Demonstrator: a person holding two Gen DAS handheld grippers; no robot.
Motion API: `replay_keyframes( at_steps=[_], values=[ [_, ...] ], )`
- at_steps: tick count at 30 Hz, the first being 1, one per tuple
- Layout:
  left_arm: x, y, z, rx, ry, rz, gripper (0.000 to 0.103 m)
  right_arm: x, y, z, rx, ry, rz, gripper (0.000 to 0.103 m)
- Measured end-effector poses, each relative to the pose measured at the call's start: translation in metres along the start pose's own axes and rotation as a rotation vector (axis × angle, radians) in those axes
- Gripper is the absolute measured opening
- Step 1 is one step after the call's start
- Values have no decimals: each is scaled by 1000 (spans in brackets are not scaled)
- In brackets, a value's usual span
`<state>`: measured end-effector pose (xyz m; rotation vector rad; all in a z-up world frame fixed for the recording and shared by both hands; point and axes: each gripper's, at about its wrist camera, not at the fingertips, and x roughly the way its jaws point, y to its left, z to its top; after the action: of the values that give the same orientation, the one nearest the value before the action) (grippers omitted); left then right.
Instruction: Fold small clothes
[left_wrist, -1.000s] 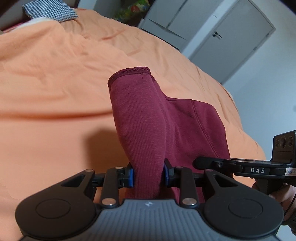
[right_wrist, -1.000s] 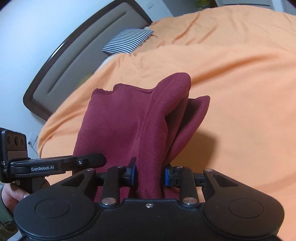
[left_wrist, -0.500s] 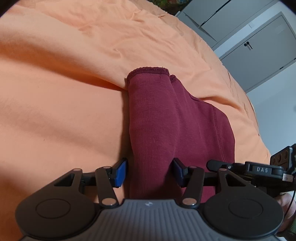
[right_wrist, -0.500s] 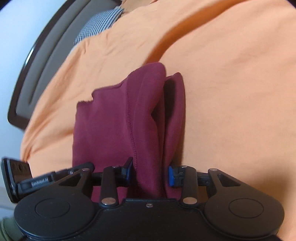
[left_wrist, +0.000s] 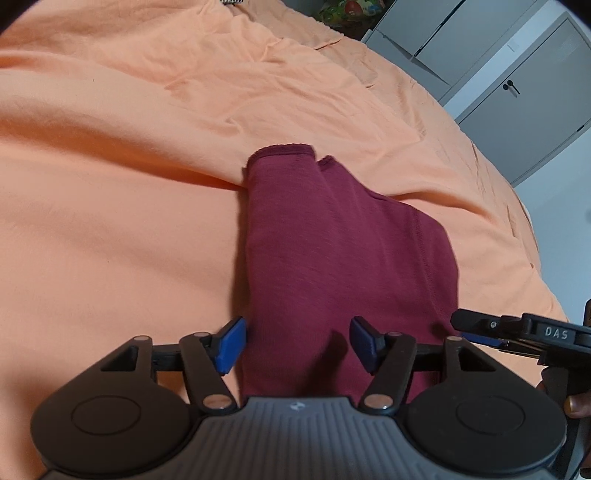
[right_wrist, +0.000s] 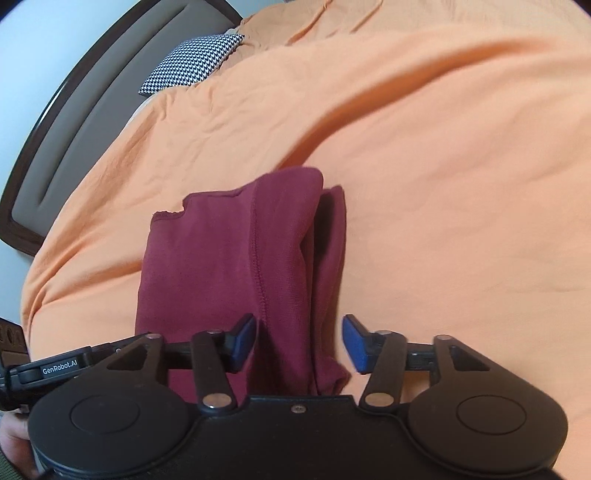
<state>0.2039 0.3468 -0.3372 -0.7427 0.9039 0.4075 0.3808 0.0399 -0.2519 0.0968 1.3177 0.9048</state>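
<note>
Garment: maroon garment (left_wrist: 332, 258) lies folded on orange bed (left_wrist: 110, 221).
Left gripper (left_wrist: 297, 341): jaws opening, cloth between, pads clear.
Right gripper (right_wrist: 299, 341): jaws opening, fold between, unclamped.

Both claws (left_wrist: 297, 343) (right_wrist: 299, 341) opening, side by side

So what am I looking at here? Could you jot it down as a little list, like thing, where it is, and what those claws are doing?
garment: dark red knit garment, folded over, lying on the bed
surface: orange bedspread, wrinkled
left claw: jaws opening, blue pads either side of the garment's near edge, not pressing it
right claw: jaws opening, cloth between the pads, not pinched
pillow: black-and-white houndstooth pillow by the headboard
background: grey cabinet doors
</note>
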Motion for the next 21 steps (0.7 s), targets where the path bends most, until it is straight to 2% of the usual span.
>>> replay_keyframes(
  at_steps=[6, 9, 21],
  values=[
    [-29, -22, -20, -4, -26, -6, 83, -32, 15, -11, -33, -22, -13, 68],
    [-48, -32, -33, -26, -30, -35, 85, -53, 27, -19, -48, -40, -2, 69],
    [-128, -64, -92, -40, -69, -43, 95, -147, 51, -58, -122, -121, -3, 73]
  ],
)
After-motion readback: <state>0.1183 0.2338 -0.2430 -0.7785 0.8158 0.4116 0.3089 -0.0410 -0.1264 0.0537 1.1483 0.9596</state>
